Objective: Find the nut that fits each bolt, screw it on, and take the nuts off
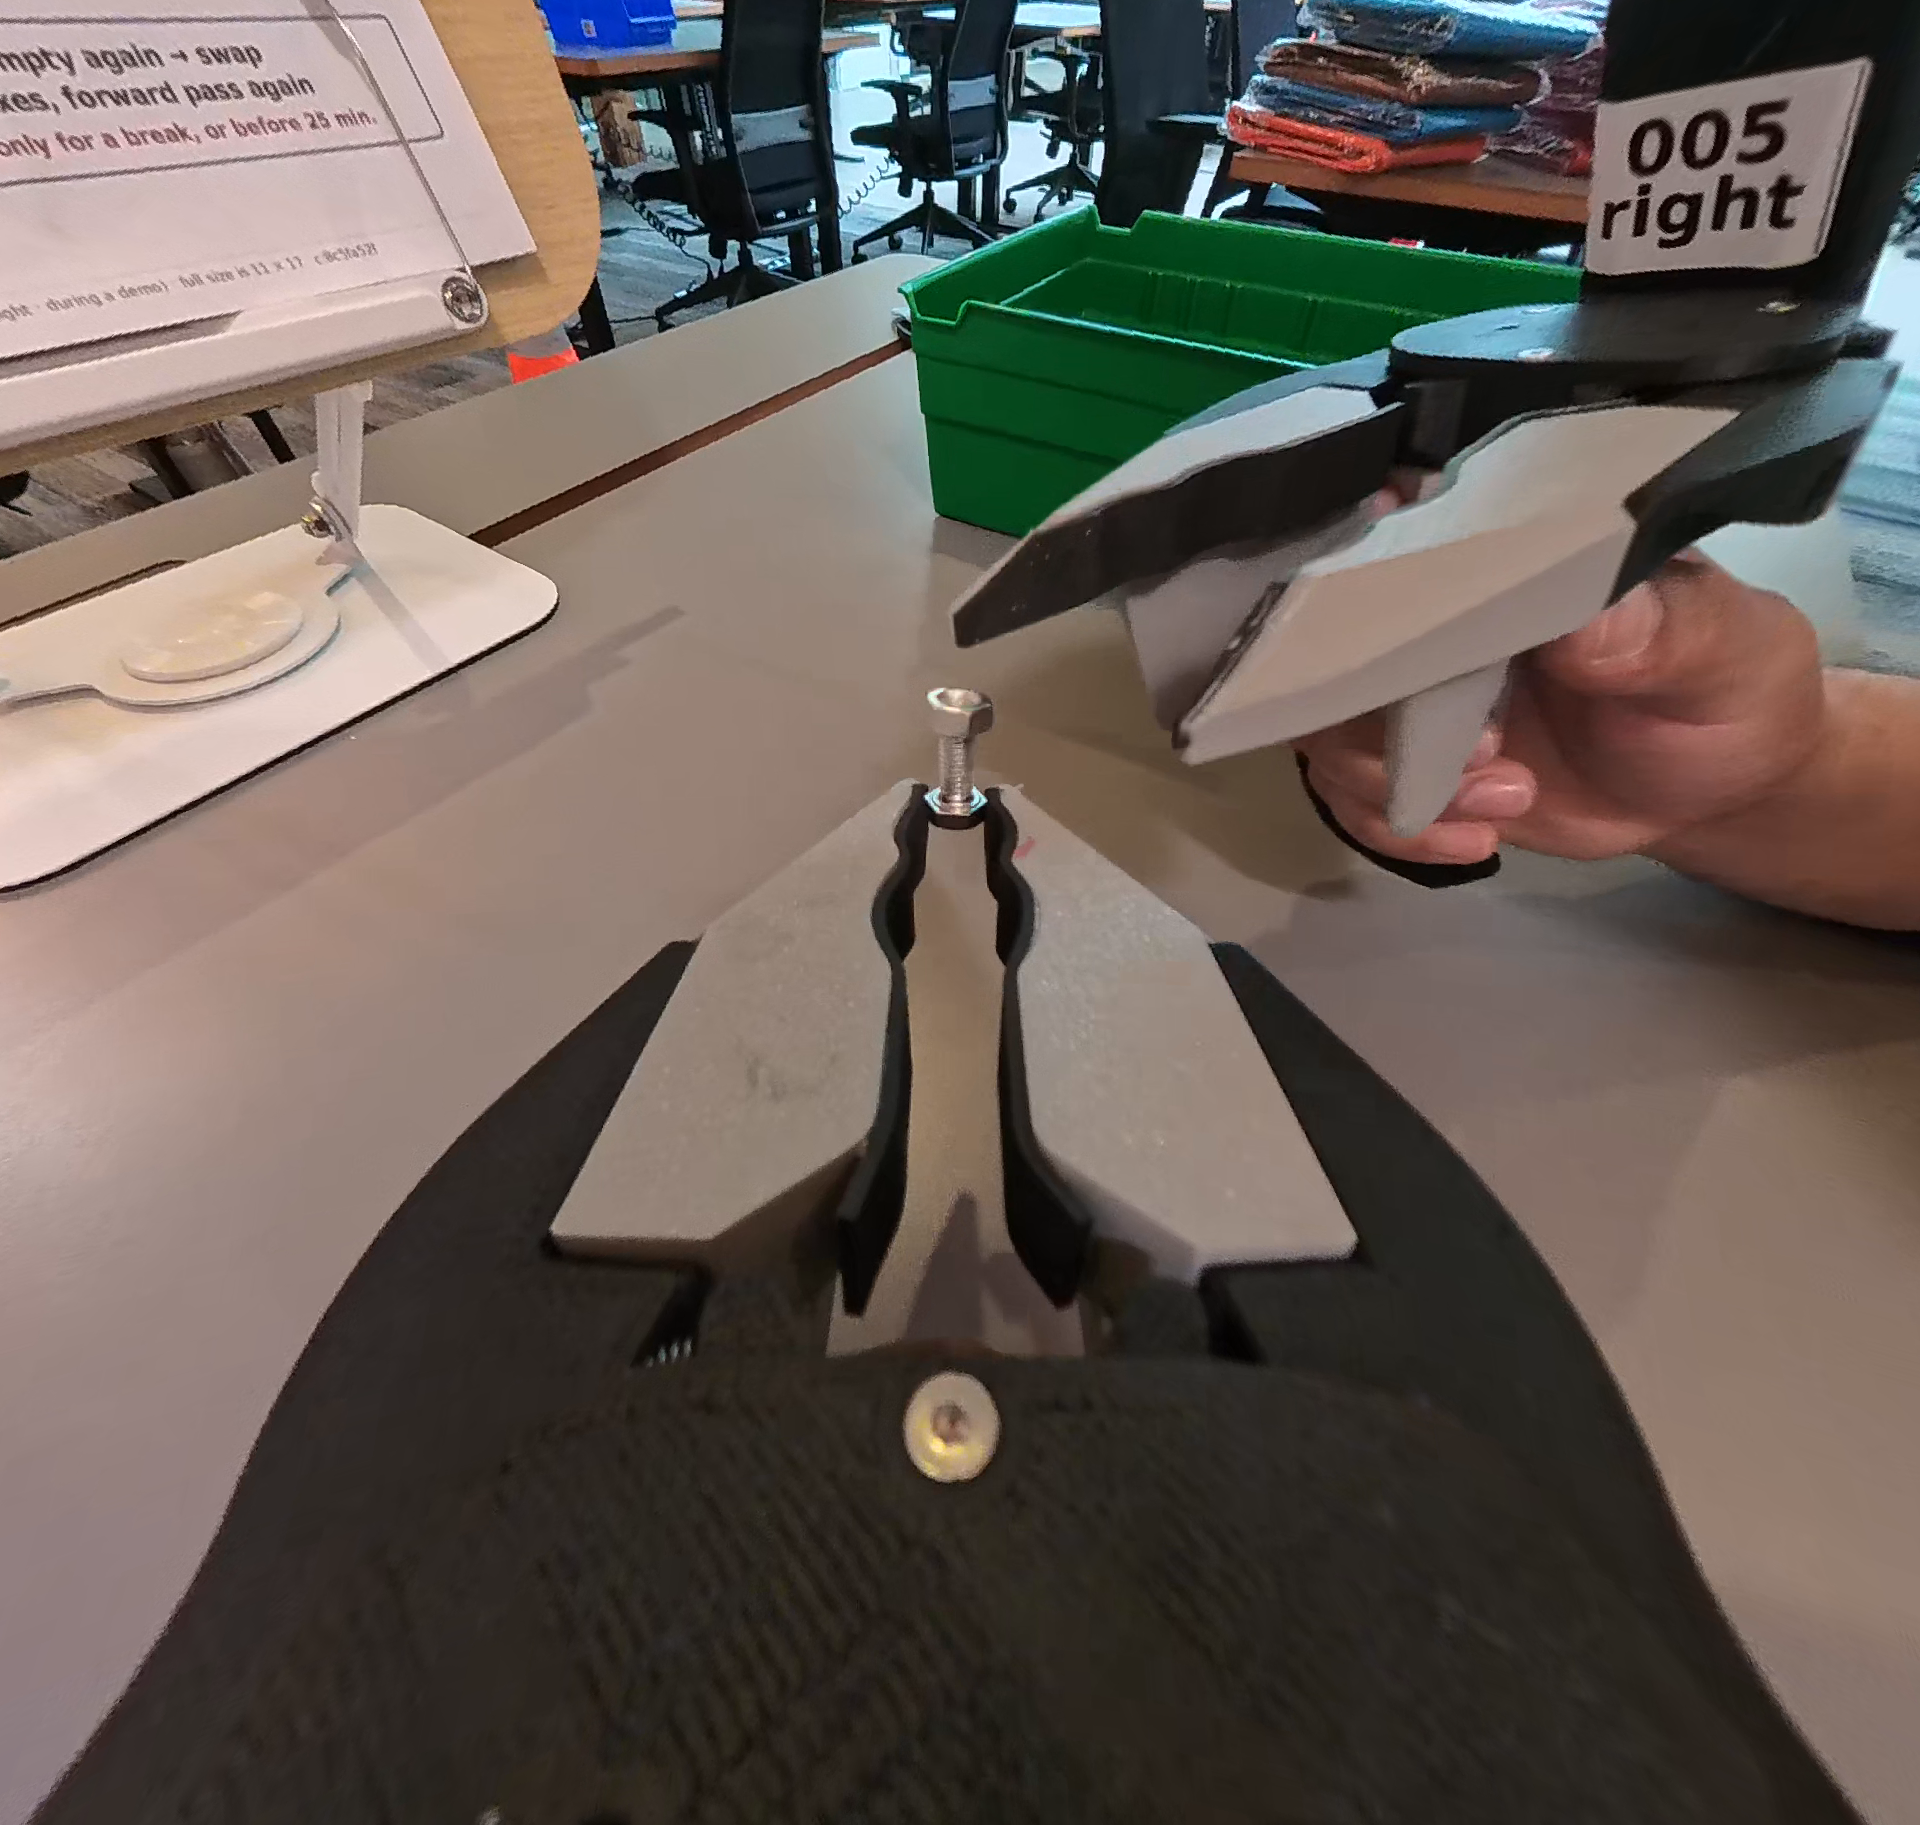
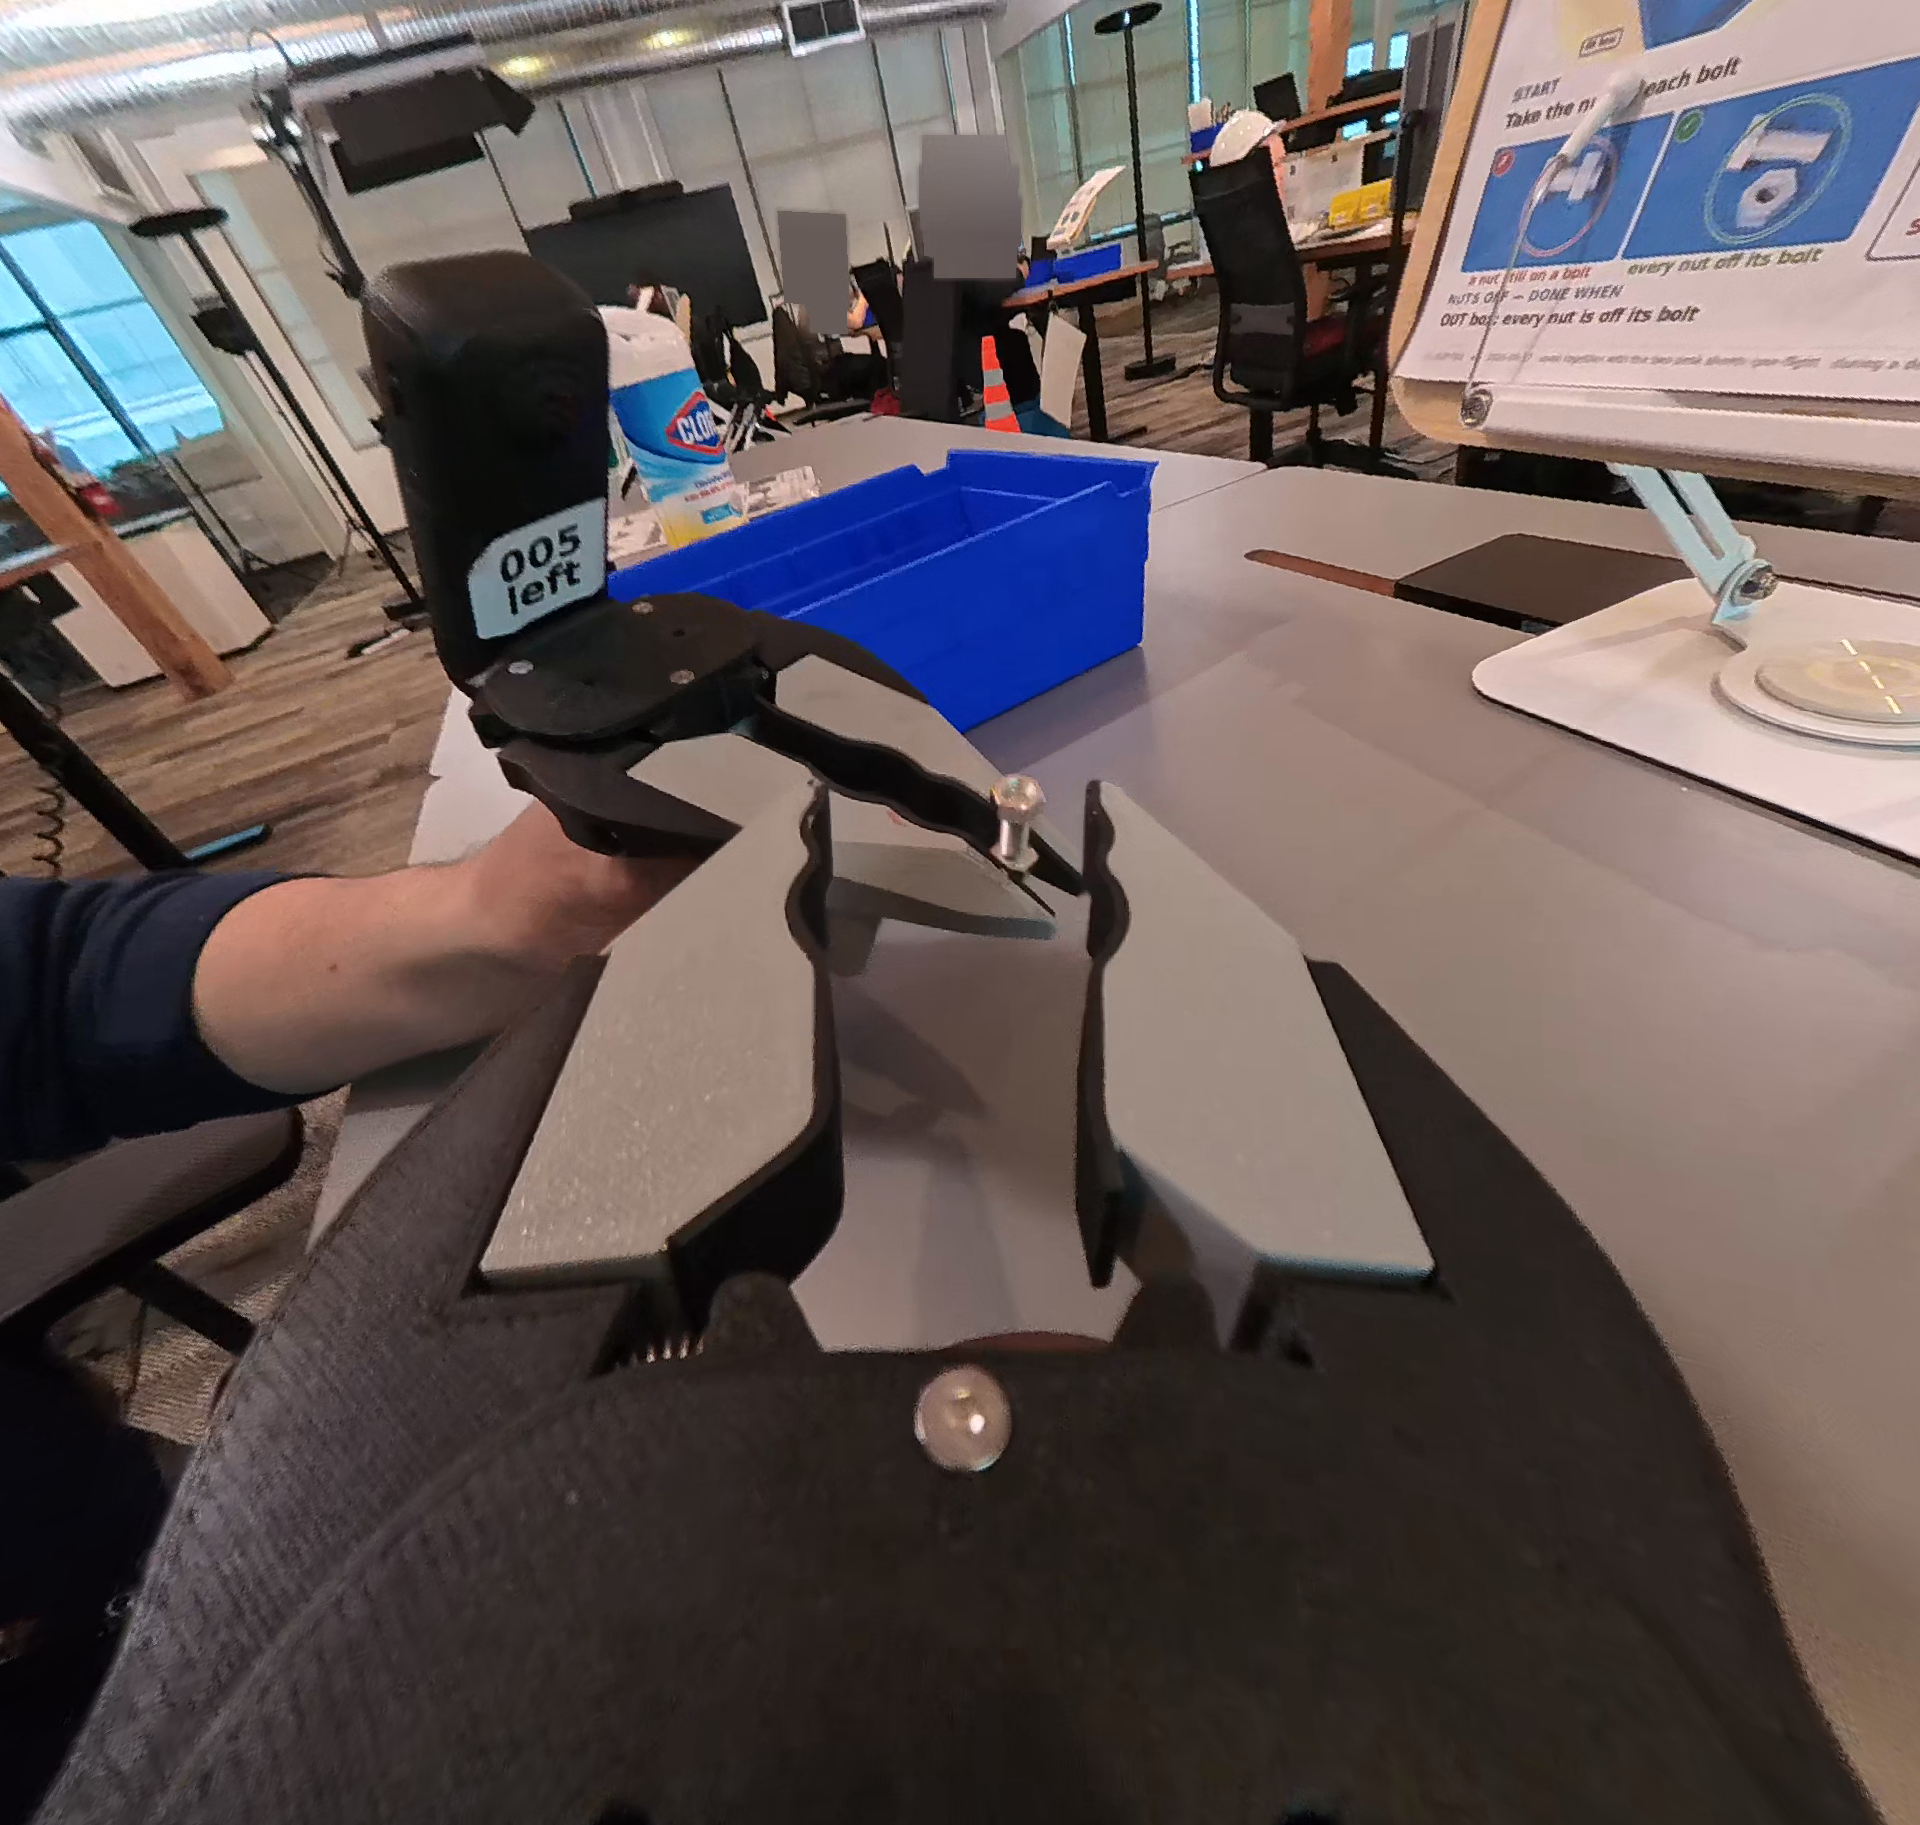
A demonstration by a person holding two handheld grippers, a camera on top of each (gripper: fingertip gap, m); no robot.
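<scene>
- Left gripper (image 1: 958, 807): black pads clamped on a small hex nut (image 1: 957, 811) threaded on a silver bolt (image 1: 957, 736), head up, held above the grey table (image 1: 727, 736).
- Right gripper (image 2: 956, 845): jaws wide apart, nothing between them, poised beside the bolt head.
- Judgement: nut still on the thread; unscrewing remains.
- Materials: bright threaded steel; matte grey fingers with wavy black rubber pads; glossy moulded green bin (image 1: 1091, 393) and blue bin (image 2: 935, 580).

L gripper (image 1: 958, 807) clamped on nut; R gripper (image 2: 956, 845) open, hovering just beside.
</scene>
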